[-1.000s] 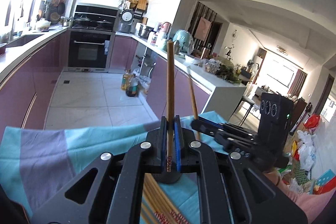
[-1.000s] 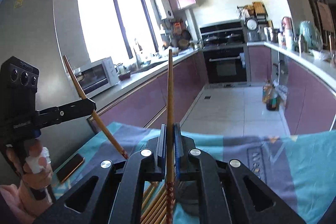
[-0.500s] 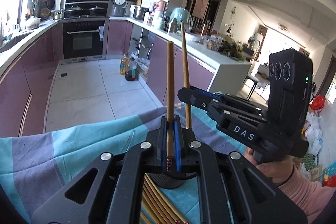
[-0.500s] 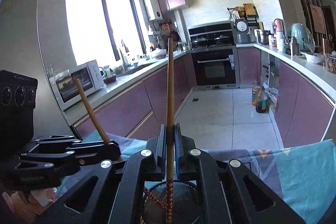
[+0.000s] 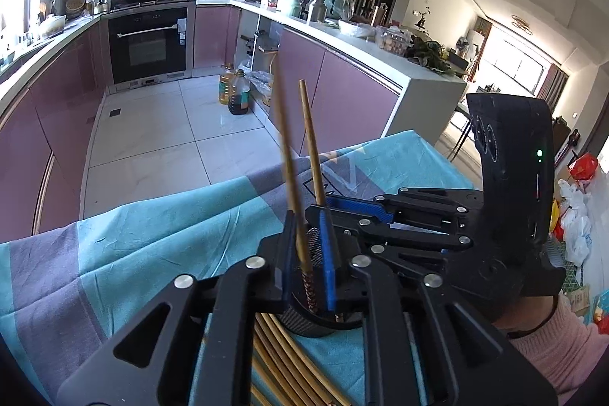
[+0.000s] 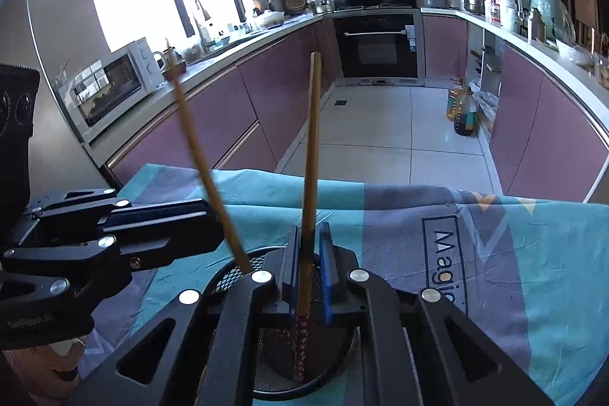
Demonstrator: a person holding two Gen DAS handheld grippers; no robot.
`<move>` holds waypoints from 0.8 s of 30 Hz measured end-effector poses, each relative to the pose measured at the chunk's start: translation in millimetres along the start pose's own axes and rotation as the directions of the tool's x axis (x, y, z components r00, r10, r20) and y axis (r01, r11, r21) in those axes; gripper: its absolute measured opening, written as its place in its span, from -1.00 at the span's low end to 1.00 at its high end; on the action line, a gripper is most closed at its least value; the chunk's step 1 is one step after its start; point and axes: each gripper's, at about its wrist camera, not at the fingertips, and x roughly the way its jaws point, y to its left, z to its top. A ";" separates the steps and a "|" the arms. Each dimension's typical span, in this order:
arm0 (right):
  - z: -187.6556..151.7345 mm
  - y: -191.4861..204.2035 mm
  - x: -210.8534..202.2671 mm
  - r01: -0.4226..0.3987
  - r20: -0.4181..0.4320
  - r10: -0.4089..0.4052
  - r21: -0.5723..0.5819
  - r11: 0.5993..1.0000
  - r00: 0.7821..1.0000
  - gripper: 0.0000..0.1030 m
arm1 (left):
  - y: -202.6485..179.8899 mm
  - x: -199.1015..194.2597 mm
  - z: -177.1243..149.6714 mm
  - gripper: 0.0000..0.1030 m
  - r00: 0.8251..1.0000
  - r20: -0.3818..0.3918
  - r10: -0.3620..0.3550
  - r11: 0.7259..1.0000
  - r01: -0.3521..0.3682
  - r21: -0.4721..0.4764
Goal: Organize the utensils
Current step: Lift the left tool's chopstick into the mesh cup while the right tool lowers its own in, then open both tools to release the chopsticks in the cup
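Observation:
My left gripper (image 5: 307,238) hovers over a black mesh cup (image 5: 304,326) on the tablecloth. Its jaws are opening. A wooden chopstick (image 5: 289,155) stands between them, blurred and tilted, leaning on the left finger with a gap to the blue pad. My right gripper (image 6: 309,253) is over the same mesh cup (image 6: 228,273), and its jaws are opening too. Its chopstick (image 6: 310,139) rests loosely against the left finger, patterned end down in the cup. Each gripper shows in the other's view: the right gripper (image 5: 342,212) beside the left, and the left gripper (image 6: 213,223) beside the right.
Several loose chopsticks (image 5: 278,360) lie on the teal and grey tablecloth (image 5: 152,246) in front of the cup. The cloth's far edge drops to a tiled kitchen floor with oil bottles (image 5: 238,94). A hand in a pink sleeve (image 5: 552,337) holds the right gripper.
Both grippers have come down and together over the mesh cup, carrying their chopsticks' lower ends into it. The jaws have loosened, and the left chopstick now tilts freely.

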 end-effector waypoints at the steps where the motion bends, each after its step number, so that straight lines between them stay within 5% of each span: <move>1: -0.7 -0.6 -2.1 0.003 0.009 -0.003 0.004 1.000 1.000 -0.76 | 0.4 0.2 0.6 -0.57 1.000 0.006 0.003 1.000 -0.003 -0.001; 7: -9.5 2.5 -22.5 0.031 0.074 -0.031 0.002 1.000 0.997 -0.49 | 3.6 -18.8 -5.5 -0.43 0.996 0.077 0.036 0.999 -0.035 -0.006; 14: -30.9 23.6 -70.7 -0.046 0.135 0.058 -0.086 0.995 0.989 -0.26 | 17.3 -62.6 -38.0 -0.20 0.979 0.155 0.132 0.991 -0.131 -0.015; 24: -92.9 52.4 -53.5 -0.108 -0.045 0.103 -0.128 0.986 0.994 -0.25 | 48.3 -46.9 -122.1 -0.20 0.976 -0.054 0.210 0.976 -0.212 -0.041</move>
